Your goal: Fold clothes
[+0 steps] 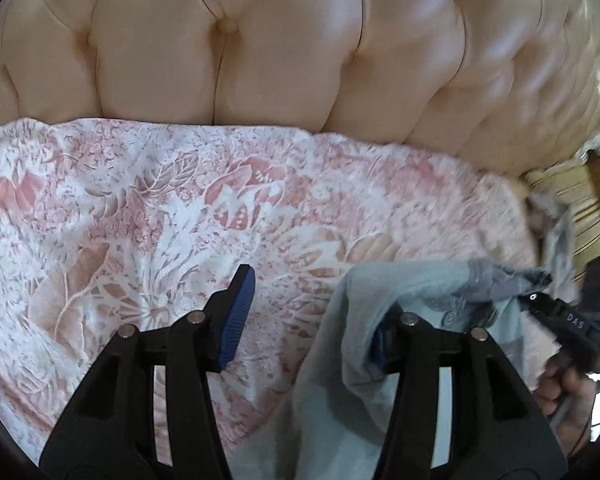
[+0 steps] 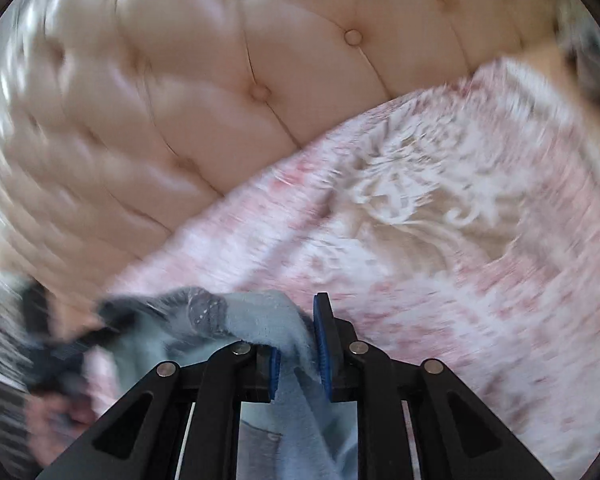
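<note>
My right gripper [image 2: 298, 354] is clamped on the pale blue garment [image 2: 260, 316], at six o'clock over the floral bedspread [image 2: 440, 220]. My left gripper [image 1: 308, 320] gapes wide, cloth draped over one finger. Judged step: lifting to spread; next needs a second grip.

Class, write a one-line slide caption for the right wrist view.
Right claw shut on a pale blue garment above a pink floral bedspread, tufted headboard behind.
</note>
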Motion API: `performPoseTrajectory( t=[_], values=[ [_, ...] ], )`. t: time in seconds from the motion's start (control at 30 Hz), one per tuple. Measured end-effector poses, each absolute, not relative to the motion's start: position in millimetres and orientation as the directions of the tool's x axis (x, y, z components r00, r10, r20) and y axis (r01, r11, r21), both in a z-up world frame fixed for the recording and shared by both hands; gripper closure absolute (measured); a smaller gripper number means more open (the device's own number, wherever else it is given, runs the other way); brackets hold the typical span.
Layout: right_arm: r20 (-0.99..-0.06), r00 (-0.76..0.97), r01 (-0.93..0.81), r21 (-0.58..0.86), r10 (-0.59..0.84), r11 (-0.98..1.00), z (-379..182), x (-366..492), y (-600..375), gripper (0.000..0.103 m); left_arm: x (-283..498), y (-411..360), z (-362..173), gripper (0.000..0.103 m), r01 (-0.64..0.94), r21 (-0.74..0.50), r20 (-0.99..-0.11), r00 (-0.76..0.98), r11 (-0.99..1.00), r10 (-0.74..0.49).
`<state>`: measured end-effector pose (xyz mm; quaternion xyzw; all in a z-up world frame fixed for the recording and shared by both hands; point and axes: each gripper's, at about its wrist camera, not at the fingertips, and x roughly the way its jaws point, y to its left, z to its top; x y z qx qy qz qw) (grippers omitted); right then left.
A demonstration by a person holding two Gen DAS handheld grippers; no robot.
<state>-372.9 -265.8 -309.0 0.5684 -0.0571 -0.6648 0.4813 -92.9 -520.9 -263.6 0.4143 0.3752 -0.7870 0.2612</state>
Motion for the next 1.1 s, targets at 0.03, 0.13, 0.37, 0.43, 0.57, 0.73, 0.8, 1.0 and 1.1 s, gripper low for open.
performPoseTrajectory(
  t=[0.03, 0.13, 0.37, 0.43, 0.57, 0.73, 0.8, 1.0, 1.1],
  values=[
    [-0.653, 0.164, 0.504, 0.7, -0.739, -0.506, -314, -378, -262, 0.086, -92, -520, -263, 0.049, 0.72, -0.378, -0.847, -0.523, -0.581, -0.097],
    [-0.549, 0.302, 0.294, 0.831, -0.779, -0.472, -335, -388, -255, 0.086, -89, -525, -269, 0.049, 0.715, -0.443, -0.841, -0.541, -0.54, -0.026],
    [-0.841, 0.09, 0.66, 0.451, -0.533, -0.6, -293, -375, -260, 0.035, -104, -512, -258, 0.046, 0.697, -0.187, -0.917, -0.377, -0.693, -0.131],
    [-0.852, 0.01, 0.725, 0.367, -0.524, -0.583, -277, -371, -259, 0.035, -101, -516, -255, 0.046, 0.7, -0.236, -0.912, -0.4, -0.674, -0.096],
    [-0.802, -0.09, 0.647, 0.403, -0.591, -0.647, -254, -372, -236, 0.035, -80, -540, -255, 0.046, 0.732, -0.476, -0.854, -0.517, -0.487, 0.057],
    [-0.82, -0.097, 0.739, 0.32, -0.564, -0.593, -244, -335, -237, 0.033, -68, -541, -252, 0.046, 0.776, -0.482, -0.864, -0.498, -0.406, 0.073],
    [-0.808, -0.107, 0.749, 0.317, -0.579, -0.581, -237, -324, -227, 0.033, -61, -539, -247, 0.046, 0.775, -0.497, -0.854, -0.516, -0.39, 0.062],
    [-0.748, -0.077, 0.672, 0.449, -0.659, -0.589, -227, -246, -155, 0.033, -39, -533, -232, 0.045, 0.768, -0.541, -0.823, -0.567, -0.343, 0.026],
    [-0.745, -0.014, 0.69, 0.475, -0.666, -0.546, -237, -181, -128, 0.033, -34, -524, -223, 0.041, 0.779, -0.511, -0.838, -0.546, -0.364, 0.008]
  ],
)
